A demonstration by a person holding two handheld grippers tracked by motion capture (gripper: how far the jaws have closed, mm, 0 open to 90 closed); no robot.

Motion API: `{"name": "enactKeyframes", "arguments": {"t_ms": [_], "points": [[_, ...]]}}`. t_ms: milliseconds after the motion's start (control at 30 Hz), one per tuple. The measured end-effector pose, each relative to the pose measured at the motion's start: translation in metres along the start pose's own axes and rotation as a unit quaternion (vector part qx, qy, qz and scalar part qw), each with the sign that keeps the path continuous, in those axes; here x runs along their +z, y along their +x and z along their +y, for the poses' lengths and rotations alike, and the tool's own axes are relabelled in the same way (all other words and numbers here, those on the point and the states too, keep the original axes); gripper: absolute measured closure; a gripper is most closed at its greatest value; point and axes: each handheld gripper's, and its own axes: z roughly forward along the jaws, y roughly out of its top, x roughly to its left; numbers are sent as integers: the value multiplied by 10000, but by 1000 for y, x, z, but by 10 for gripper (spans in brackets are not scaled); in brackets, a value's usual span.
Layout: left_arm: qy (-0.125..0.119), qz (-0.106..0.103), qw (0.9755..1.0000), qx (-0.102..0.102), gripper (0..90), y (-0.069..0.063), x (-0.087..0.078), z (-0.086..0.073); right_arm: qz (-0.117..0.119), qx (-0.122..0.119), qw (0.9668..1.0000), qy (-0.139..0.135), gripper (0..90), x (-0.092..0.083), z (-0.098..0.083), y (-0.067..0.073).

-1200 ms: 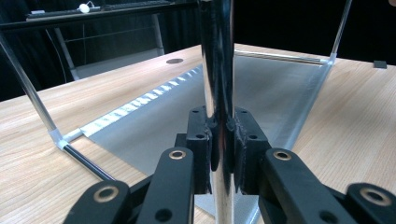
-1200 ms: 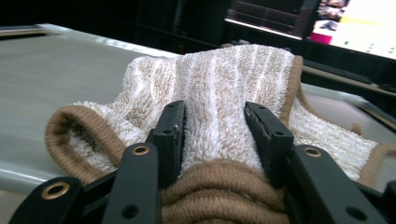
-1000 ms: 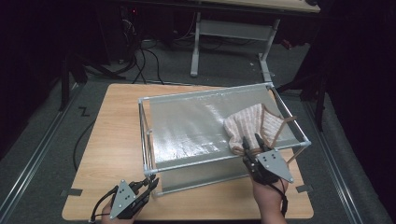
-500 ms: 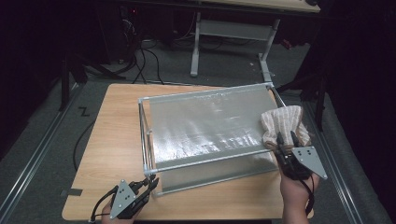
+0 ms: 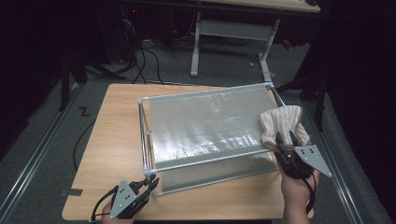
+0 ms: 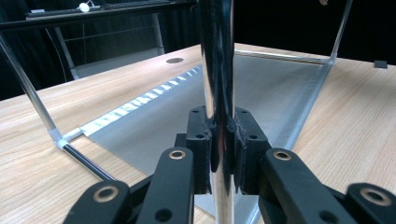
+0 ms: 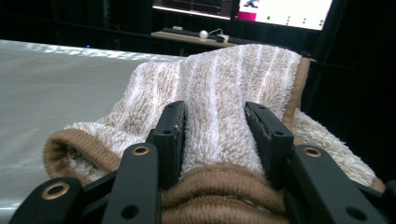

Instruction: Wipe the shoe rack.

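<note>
The towel hangs over the right end of the rack, at its near right corner, draped across the top rail with its striped pile facing up and a brown hem bunched toward the person. The right gripper grasps it there: in the right gripper view its jaws stand either side of a thick fold of the towel and press into the pile, with the rolled hem heaped just in front of them. The left gripper sits at the rack's near left corner, and the left gripper view shows its jaws clenched on the shiny upright post, steadying the frame on the table. The towel looks soft, light and limp, so it will likely sag and slide off a smooth rail if pulled by one edge; the fluffy pile gives the pads good purchase, and the thick hem seems the surest place to hold. The rack looks light and thin, so it probably tips or skids unless the post stays held.
</note>
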Motion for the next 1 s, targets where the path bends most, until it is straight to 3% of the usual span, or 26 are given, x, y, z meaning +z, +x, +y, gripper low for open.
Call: {"name": "enactKeyframes", "arguments": {"t_ms": [300, 533, 1000], "points": [[-5, -13, 10000, 5, 789, 0, 0, 0, 367, -106, 9993, -29, 595, -3, 3, 32], [0, -10, 10000, -6, 789, 0, 0, 0, 765, -230, 9968, -59, 595, -7, 7, 67], [-2, -1, 10000, -27, 789, 0, 1, 0, 1673, -513, 9845, -125, 602, -14, 16, 147]]}}
